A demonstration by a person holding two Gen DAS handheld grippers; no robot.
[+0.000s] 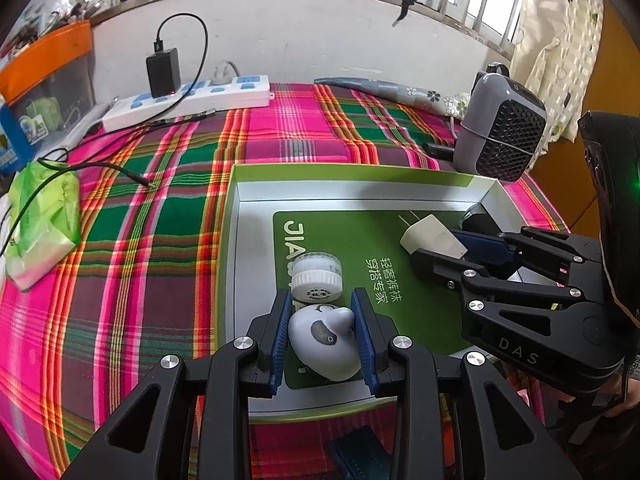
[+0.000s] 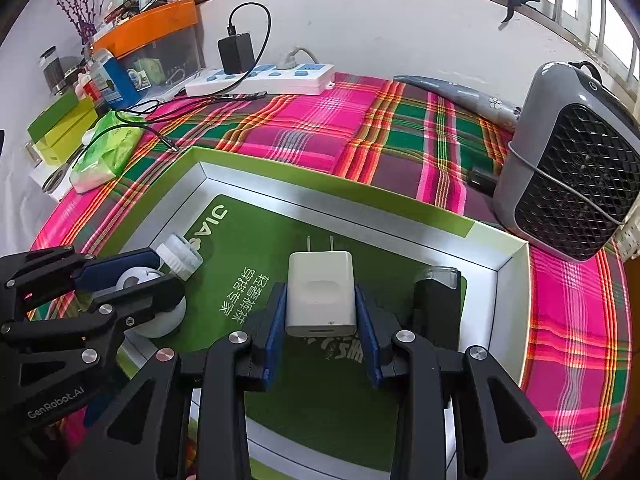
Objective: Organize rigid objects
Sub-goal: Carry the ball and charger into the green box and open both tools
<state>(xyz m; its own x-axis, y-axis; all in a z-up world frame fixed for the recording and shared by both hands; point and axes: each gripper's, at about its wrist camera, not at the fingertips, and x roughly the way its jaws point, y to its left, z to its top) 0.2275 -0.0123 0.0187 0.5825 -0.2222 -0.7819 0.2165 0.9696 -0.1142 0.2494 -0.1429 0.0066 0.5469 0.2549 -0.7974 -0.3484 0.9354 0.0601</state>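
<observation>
A shallow green-rimmed box [image 1: 352, 172] [image 2: 320, 196] lies on the plaid cloth. My left gripper [image 1: 321, 294] [image 2: 140, 280] is shut on a white rounded toy [image 1: 320, 340] [image 2: 160, 316] with a grey spot, low over the box's near left part. Just past it a small white jar [image 1: 316, 276] [image 2: 180, 256] with a ribbed cap lies on the box floor. My right gripper [image 2: 320, 288] [image 1: 434, 246] is shut on a white plug charger [image 2: 320, 292] [image 1: 432, 238], prongs pointing away, over the box's right half. A black item with a clear cap [image 2: 436, 300] [image 1: 476, 218] sits by the right wall.
A grey fan heater [image 2: 576, 160] [image 1: 500, 132] stands right of the box. At the back lies a white power strip [image 1: 188, 100] [image 2: 260, 76] with a black adapter and cable. A green tissue pack [image 1: 44, 208] [image 2: 108, 152] and a loose cable lie left. Bare cloth shows between box and strip.
</observation>
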